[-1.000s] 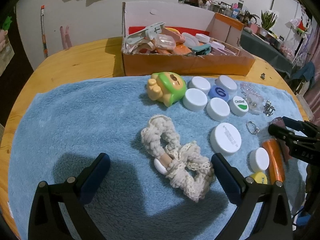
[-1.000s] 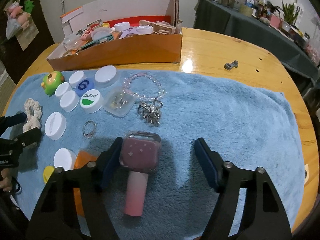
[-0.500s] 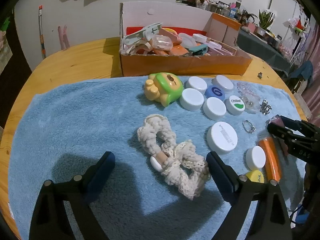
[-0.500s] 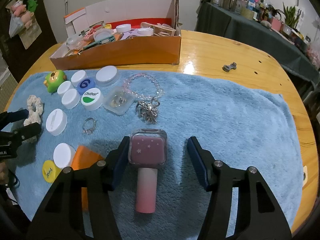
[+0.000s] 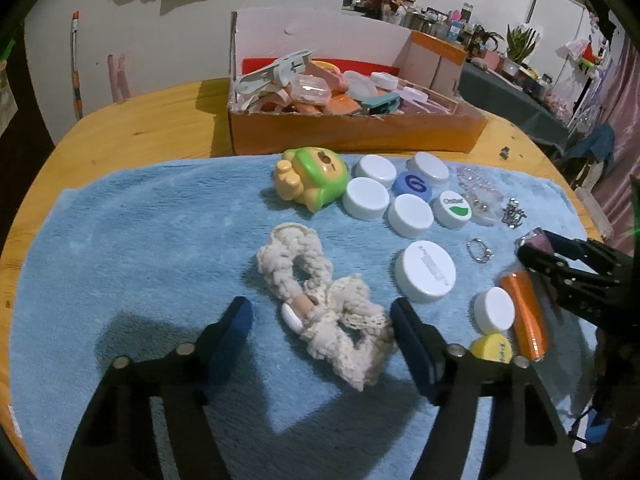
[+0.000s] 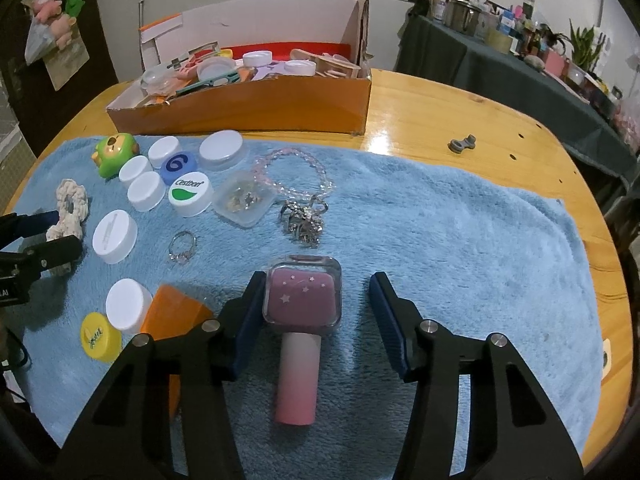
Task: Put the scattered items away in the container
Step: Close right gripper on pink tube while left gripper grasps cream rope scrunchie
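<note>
A cream crocheted scrunchie bundle [image 5: 320,300] lies on the blue towel [image 5: 140,240] between the fingers of my left gripper [image 5: 322,332]. Its jaws are closing; the right pad is at the bundle's edge and the left pad stands apart. My right gripper [image 6: 318,312] straddles a pink bottle with a clear square cap [image 6: 302,300]. Its jaws are closing too; the left pad is against the cap and the right pad is off it. The orange cardboard box [image 5: 352,132] [image 6: 240,108], full of small items, stands behind the towel.
On the towel lie a green toy [image 5: 312,178], several white caps [image 5: 426,276], a blue cap [image 6: 178,166], a yellow cap [image 6: 100,336], an orange tube [image 5: 524,316], a ring [image 6: 182,246], a bead bracelet [image 6: 296,172] and a clear case [image 6: 244,200]. Bare towel lies to the right in the right wrist view.
Both pairs of jaws have narrowed, the left around the scrunchie bundle and the right around the pink bottle's cap. Neither hand has shifted.
</note>
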`<state>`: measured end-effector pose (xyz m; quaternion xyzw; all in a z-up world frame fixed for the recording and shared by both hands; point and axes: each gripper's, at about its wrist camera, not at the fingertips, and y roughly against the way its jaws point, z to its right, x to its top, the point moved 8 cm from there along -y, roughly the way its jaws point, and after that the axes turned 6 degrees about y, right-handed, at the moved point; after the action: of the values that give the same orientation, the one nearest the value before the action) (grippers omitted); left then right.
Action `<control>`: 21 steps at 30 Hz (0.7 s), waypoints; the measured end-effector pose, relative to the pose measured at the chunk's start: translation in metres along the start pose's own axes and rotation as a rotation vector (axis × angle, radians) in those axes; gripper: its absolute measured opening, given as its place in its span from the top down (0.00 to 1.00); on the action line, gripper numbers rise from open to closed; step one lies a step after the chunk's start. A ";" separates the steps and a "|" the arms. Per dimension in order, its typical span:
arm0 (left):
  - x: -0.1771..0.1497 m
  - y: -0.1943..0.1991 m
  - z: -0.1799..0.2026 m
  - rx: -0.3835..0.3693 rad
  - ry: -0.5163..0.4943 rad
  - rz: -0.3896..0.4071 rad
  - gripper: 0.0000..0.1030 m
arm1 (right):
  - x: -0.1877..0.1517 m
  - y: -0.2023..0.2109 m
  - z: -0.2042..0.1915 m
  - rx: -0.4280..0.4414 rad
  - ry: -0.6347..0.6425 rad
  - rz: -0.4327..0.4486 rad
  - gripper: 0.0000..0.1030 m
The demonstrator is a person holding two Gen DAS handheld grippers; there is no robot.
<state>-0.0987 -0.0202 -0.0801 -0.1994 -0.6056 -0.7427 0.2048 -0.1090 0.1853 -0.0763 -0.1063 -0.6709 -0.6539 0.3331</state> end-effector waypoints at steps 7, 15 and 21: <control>-0.001 0.002 0.002 -0.025 0.012 -0.007 0.41 | 0.000 0.000 0.000 0.002 -0.001 0.001 0.51; -0.005 0.003 0.009 -0.035 -0.005 -0.010 0.52 | 0.001 0.000 -0.002 0.002 0.005 0.005 0.51; -0.005 0.003 0.011 -0.050 -0.007 -0.012 0.67 | 0.005 0.000 -0.009 0.013 0.028 0.013 0.61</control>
<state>-0.0925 -0.0091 -0.0785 -0.2034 -0.5889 -0.7580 0.1929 -0.1099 0.1753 -0.0747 -0.0994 -0.6696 -0.6489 0.3473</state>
